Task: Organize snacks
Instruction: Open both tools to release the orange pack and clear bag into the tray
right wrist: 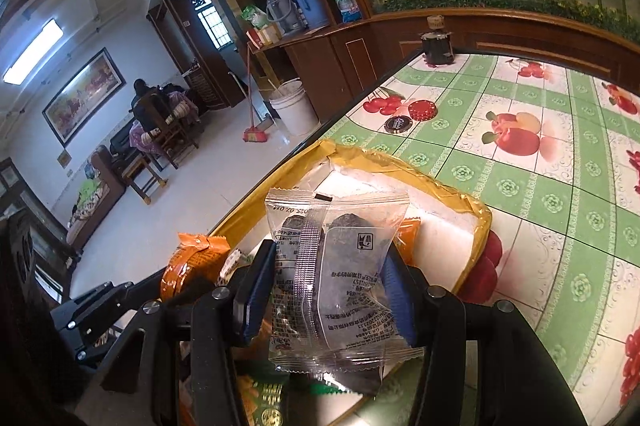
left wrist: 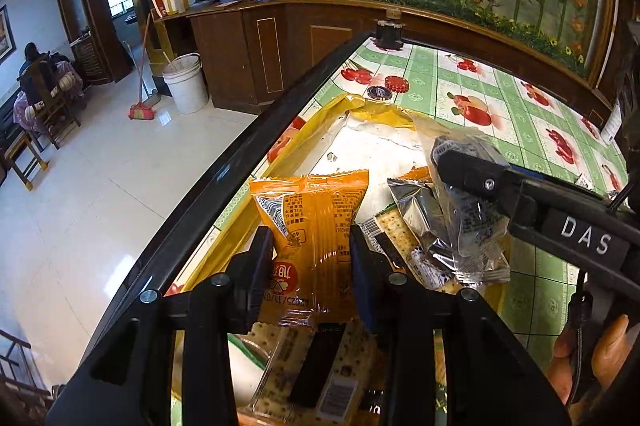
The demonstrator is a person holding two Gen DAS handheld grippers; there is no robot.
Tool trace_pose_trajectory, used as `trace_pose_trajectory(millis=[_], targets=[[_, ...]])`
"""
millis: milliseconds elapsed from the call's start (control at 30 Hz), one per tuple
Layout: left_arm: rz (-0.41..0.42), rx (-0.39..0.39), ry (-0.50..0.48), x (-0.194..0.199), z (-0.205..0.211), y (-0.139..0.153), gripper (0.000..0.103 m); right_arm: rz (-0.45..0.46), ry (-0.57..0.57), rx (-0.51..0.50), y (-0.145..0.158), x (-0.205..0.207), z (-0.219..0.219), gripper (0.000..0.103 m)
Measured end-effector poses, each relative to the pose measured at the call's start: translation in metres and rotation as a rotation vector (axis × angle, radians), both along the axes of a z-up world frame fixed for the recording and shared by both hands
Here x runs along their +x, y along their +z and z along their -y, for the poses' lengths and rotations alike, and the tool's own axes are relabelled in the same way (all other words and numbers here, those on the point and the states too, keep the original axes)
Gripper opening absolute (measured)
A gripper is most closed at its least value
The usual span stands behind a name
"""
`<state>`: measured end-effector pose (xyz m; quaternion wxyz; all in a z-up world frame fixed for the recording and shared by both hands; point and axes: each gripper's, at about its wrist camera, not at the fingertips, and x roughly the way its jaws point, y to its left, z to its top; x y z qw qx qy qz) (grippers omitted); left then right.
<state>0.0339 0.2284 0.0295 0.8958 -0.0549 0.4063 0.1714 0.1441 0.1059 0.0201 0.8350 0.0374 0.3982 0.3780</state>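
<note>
The left gripper clamps an orange packet; the right gripper clamps a clear packet of dark biscuits. Both hang over the white tray, its free floor toward twelve o'clock. Mid-sort, I judge; next, lowering and releasing each.

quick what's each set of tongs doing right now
Left tongs: closed on the orange snack packet.
Right tongs: closed on the clear packet of dark snacks.
</note>
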Motion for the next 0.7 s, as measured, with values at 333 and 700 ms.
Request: trace_pose_trajectory(millis=[333, 700], targets=[[-0.025, 0.022, -0.004, 0.014, 0.002, -0.004, 0.036, -0.04, -0.006, 0.017, -0.011, 0.021, -0.005, 0.054], [-0.031, 0.047, 0.003, 0.018, 0.005, -0.006, 0.039, -0.075, 0.005, 0.026, -0.015, 0.026, -0.007, 0.061]])
